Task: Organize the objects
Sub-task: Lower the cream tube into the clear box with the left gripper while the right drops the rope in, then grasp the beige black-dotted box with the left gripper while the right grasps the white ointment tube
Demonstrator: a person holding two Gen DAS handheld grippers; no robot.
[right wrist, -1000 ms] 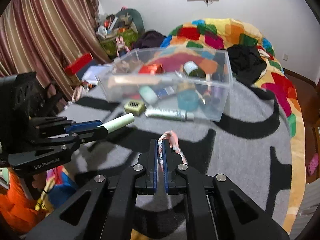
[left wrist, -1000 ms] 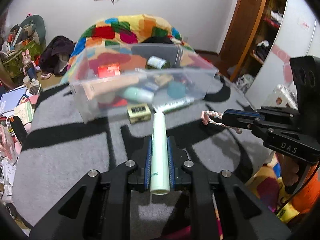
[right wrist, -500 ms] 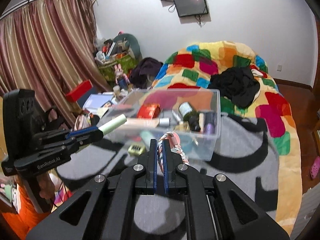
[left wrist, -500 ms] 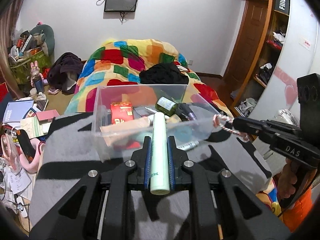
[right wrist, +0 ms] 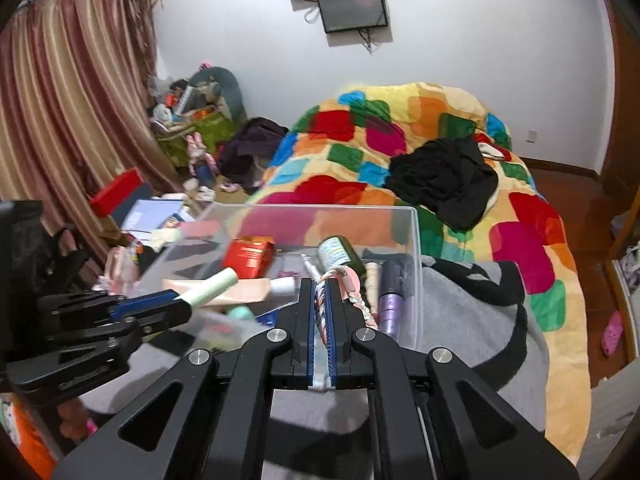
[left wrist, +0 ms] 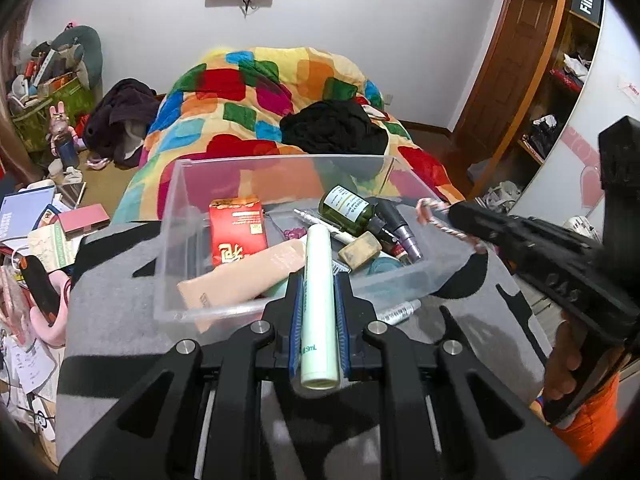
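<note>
Left gripper (left wrist: 320,312) pinching pale green tube (left wrist: 318,280), right gripper (right wrist: 322,316) pinching pink braided cord (right wrist: 352,292); both hovering over clear bin (left wrist: 176,240), likely positioning for drop inside.

Two wrist fisheyes, angled down, close over shared clear bin (left wrist: 280,168), bed (right wrist: 400,128) behind

l tool (left wrist: 319,276): clamped, angled down | r tool (right wrist: 322,284): clamped, angled down
</note>
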